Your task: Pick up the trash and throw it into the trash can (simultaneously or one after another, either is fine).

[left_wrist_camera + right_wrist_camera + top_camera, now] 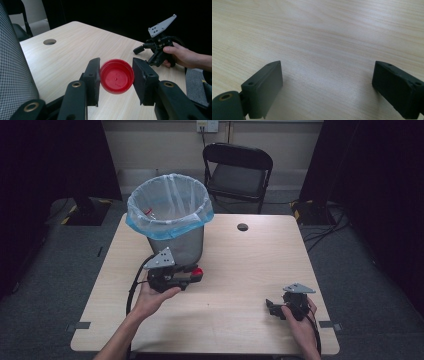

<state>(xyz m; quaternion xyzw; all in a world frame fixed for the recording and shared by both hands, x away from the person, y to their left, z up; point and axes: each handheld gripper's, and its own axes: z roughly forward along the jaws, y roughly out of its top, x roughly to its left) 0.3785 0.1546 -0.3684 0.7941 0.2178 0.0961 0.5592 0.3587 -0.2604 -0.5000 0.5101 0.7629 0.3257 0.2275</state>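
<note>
Between the pads of my left gripper (116,77) sits the red cap (116,76), clamped at its rim, open side toward the camera, above the table (235,265). Just behind it stands the mesh bin (172,215) with its plastic liner; its opening is higher and further away. My right gripper (327,87) rests wide apart and empty. I read no writing anywhere.

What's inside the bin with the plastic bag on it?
Down inside the bin, against the clear bag, a small red and white thing shows, too tiny to name. The rim and bag folds cover the bottom, so anything else in there stays hidden.
</note>
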